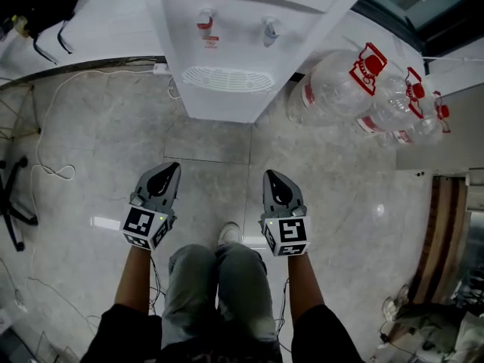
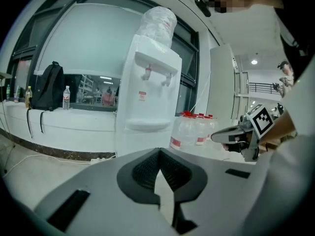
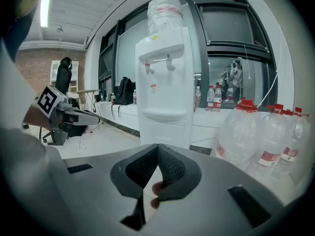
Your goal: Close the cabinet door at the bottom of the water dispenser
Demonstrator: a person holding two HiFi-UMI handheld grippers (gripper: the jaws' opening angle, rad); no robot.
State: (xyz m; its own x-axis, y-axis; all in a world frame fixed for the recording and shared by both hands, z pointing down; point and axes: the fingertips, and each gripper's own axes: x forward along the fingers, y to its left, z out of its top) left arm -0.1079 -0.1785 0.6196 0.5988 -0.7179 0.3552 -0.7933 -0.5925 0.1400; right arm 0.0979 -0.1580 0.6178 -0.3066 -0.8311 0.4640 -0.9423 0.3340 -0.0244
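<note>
Head view, left gripper (image 1: 172, 168) and right gripper (image 1: 271, 175) hovering above the floor (image 1: 106, 150), water dispenser (image 1: 227, 59) standing ahead, well apart, left gripper view, jaws meeting on nothing, dispenser standing beside bottles (image 2: 189, 129), right gripper view, jaws also pressing together, empty.

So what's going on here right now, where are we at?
A person stands facing the water dispenser, a claw in each hand. The left claw and right claw are both shut and empty, held short of it, touching nothing. Its lower front looks flush, with nothing swung open. Large water bottles stand beside it.
</note>
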